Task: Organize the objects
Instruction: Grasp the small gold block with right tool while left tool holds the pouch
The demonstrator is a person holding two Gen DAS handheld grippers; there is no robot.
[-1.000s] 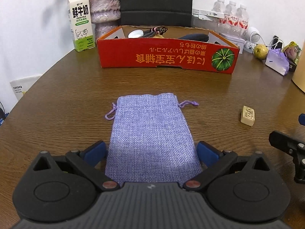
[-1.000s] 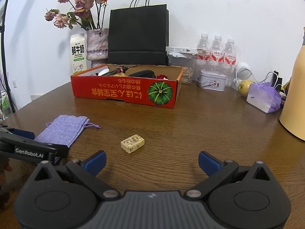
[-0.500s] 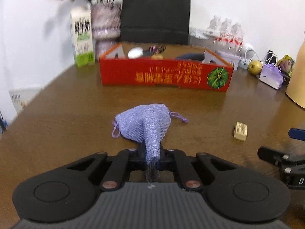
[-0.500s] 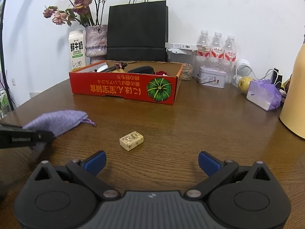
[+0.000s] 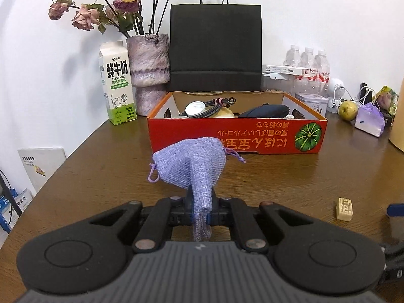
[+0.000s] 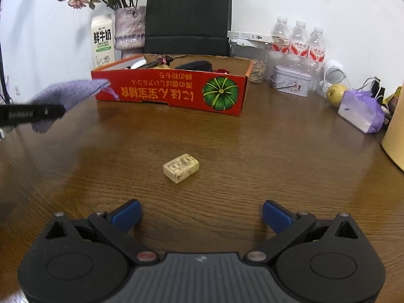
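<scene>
My left gripper [image 5: 201, 208] is shut on the bottom end of a lilac drawstring pouch [image 5: 194, 166] and holds it above the table, in front of the red cardboard box [image 5: 237, 136]. The pouch [image 6: 68, 93] and left gripper [image 6: 30, 113] also show at the left of the right wrist view. My right gripper [image 6: 200, 213] is open and empty, low over the table, with a small cream eraser-like block [image 6: 181, 168] lying just ahead between its fingers. The block also shows in the left wrist view [image 5: 344, 208]. The box [image 6: 171, 93] holds a black case, cords and a white lid.
Behind the box stand a milk carton [image 5: 117, 83], a vase of dried roses [image 5: 149, 73], a black paper bag [image 5: 216, 48] and water bottles [image 5: 306, 63]. A tin [image 6: 290, 80], a pear [image 6: 334, 93], a lilac bag [image 6: 361, 111] and a yellow jug [image 6: 396, 128] are at right.
My left gripper closed on the flat-lying pouch, then lifted it off the table and toward the box. My right gripper moved forward toward the block and stayed open.
</scene>
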